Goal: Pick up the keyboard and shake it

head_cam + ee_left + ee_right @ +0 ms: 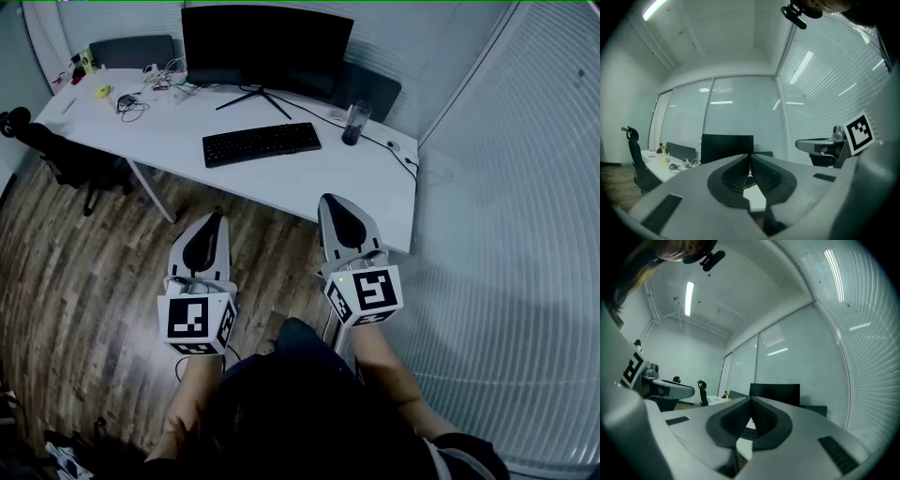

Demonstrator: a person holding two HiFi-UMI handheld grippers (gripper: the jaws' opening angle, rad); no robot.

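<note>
Approach: keyboard (262, 143) untouched on tabletop (309, 178).
Left tongs (214, 223) and right tongs (333, 206), closed and empty, hang well short; next likely reach, open, grip.

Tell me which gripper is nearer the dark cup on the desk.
Right. The right gripper is at the desk's near edge, roughly in line with the cup. The left gripper is over the floor, well off to the cup's left.

Matt black plastic keyboard (262, 143) on smooth white desk (309, 183); wood-plank floor (75, 272).
</note>
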